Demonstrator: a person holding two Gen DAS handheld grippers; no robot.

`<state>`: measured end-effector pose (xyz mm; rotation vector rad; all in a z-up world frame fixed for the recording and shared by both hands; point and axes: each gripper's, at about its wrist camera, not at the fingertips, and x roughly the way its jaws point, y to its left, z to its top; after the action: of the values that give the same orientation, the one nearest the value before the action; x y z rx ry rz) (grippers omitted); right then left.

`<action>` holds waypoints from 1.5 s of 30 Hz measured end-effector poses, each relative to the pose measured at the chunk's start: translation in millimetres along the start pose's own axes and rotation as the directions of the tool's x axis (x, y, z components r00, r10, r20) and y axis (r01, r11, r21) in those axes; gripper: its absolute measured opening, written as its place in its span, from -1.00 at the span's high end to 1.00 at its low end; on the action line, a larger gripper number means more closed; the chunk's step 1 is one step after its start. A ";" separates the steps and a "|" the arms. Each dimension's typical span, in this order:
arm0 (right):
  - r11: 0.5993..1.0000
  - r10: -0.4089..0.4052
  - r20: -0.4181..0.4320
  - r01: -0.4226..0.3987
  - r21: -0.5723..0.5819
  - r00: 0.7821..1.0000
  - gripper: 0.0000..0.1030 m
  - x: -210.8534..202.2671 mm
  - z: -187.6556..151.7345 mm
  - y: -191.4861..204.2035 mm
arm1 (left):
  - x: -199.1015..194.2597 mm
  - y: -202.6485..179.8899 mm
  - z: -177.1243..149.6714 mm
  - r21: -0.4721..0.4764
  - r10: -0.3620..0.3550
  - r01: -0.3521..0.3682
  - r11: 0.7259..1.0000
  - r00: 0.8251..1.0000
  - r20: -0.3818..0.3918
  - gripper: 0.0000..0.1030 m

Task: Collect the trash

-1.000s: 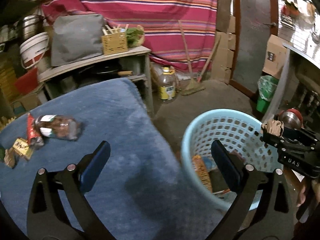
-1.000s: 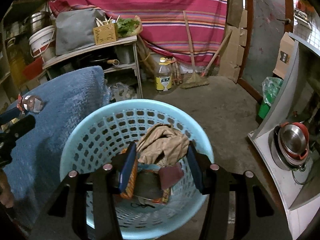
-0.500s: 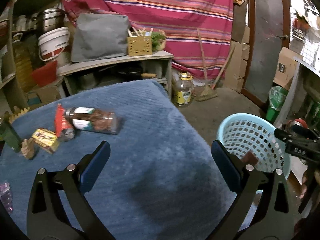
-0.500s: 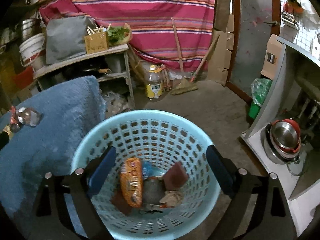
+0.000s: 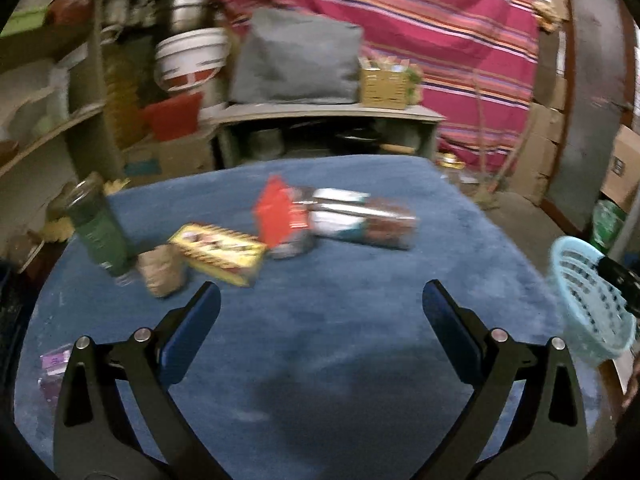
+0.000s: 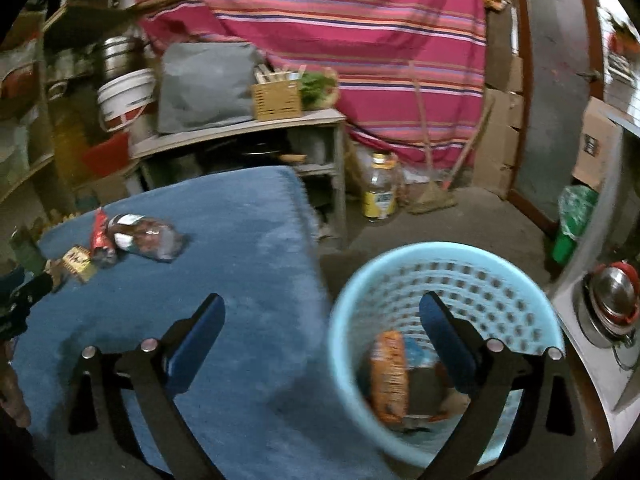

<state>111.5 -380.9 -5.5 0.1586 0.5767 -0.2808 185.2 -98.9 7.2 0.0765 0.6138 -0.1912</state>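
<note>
Both claws have swung leftward from the basket [image 6: 444, 344] toward the counter [image 5: 320, 320]. Left claw [image 5: 320, 308] and right claw [image 6: 322, 316] are gaping wide, holding nothing.

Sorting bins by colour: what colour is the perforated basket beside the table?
Light blue basket, clearest in the right wrist view.

Mostly soft cloth, glossy packaging, plastic.
Fuzzy matt blue cloth [image 5: 340, 340] over table; perforated pale-blue plastic basket [image 6: 444, 256]; glossy clear-plastic bottle [image 5: 360, 222]; shiny red wrapper [image 5: 276, 216]; printed yellow cardboard box [image 5: 218, 254]; crinkly orange foil packet [image 6: 388, 376]; matt black gripper frames, blue rubbery pads [image 5: 190, 338]; polished metal pot [image 6: 614, 292]; striped woven curtain [image 6: 360, 20].
</note>
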 end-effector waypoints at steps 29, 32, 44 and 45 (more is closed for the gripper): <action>0.932 0.183 -0.096 -0.204 -0.300 0.978 -0.86 92.9 31.6 225.3 | 108.0 163.0 3.0 -0.163 0.077 -0.103 0.981 0.984 -0.159 -0.13; 0.921 0.196 -0.096 -0.217 -0.325 0.976 -0.86 96.5 39.5 240.6 | 114.3 165.8 1.6 -0.179 0.040 -0.073 0.981 0.983 -0.179 0.05; 0.878 0.224 -0.152 -0.267 -0.397 0.963 -0.84 130.2 55.3 306.4 | 82.5 160.8 6.2 -0.098 0.103 -0.121 0.988 0.980 -0.169 0.15; 0.877 0.222 -0.158 -0.267 -0.399 0.962 -0.84 133.0 56.1 310.8 | 81.1 161.8 6.1 -0.095 0.109 -0.126 0.987 0.980 -0.169 0.15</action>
<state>341.7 -127.1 -11.6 -0.1699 0.7042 0.1037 286.0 46.2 -32.4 0.0262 0.7801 -0.0374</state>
